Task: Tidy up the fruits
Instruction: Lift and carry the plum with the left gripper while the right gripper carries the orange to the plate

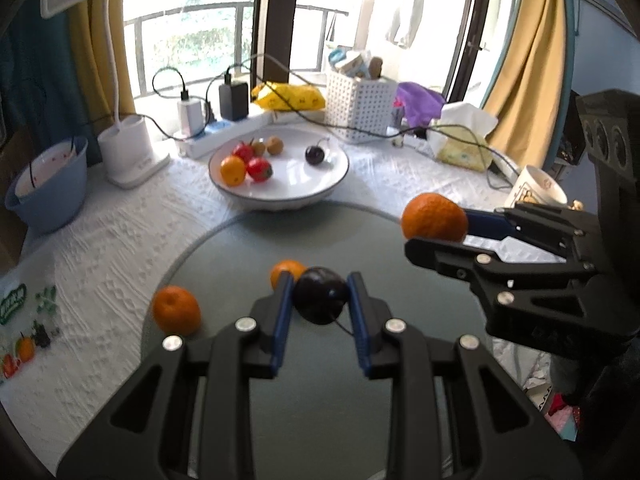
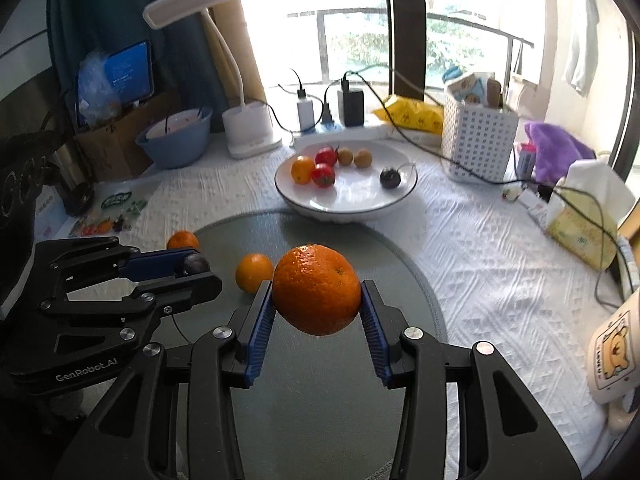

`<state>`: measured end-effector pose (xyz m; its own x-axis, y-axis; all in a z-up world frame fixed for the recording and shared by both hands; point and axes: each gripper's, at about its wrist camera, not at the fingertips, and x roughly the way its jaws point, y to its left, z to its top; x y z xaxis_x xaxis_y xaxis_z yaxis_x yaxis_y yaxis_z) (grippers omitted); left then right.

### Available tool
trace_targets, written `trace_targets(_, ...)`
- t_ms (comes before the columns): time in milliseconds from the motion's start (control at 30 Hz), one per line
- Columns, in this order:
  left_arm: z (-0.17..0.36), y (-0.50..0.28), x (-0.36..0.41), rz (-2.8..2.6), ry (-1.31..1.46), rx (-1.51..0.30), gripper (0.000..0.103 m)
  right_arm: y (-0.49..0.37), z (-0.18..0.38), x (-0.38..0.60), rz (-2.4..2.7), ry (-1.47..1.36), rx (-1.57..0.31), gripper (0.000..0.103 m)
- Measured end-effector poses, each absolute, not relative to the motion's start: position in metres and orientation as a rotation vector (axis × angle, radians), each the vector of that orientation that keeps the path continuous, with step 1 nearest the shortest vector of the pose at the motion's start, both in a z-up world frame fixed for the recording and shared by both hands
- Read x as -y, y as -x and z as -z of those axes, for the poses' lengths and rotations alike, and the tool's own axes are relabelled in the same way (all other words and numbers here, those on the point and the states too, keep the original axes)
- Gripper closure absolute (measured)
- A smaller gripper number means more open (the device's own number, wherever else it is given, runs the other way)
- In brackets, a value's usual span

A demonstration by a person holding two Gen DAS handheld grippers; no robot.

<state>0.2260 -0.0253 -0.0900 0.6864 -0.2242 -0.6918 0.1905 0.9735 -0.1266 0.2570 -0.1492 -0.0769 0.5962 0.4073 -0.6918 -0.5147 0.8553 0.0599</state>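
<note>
My left gripper (image 1: 320, 300) is shut on a dark cherry (image 1: 321, 295) with a thin stem, held above the round grey mat (image 1: 320, 248). My right gripper (image 2: 318, 300) is shut on an orange (image 2: 317, 289), also lifted above the mat; in the left wrist view that orange (image 1: 434, 216) shows at the right. Two more oranges (image 1: 176, 310) (image 1: 287, 272) lie on the mat. Behind it a white bowl (image 1: 336, 178) holds an orange (image 1: 233, 170), two red fruits (image 1: 259, 169), two small brown fruits (image 1: 275, 145) and another dark cherry (image 1: 315, 155).
A blue basin (image 1: 48, 188) and a white desk lamp base (image 1: 128, 148) stand at the left. A power strip with chargers, a white perforated basket (image 1: 360, 104), a tissue pack (image 1: 464, 140) and a mug (image 2: 616, 356) line the back and right. Cables cross the white cloth.
</note>
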Motion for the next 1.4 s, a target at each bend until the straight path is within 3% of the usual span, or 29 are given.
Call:
trace_targets(667, 0.019, -0.242, 0.016, 0.251, -0.017, -0.635, 0.075, -0.266, 0.016, 0.145, -0.504, 0.163, -0.627, 0.058)
trace_targets(1400, 0.001, -0.294, 0.010, 0.263, -0.023, -0.601, 0.075, -0.315, -0.008, 0.136, -0.494, 0.184, -0.582, 0.058)
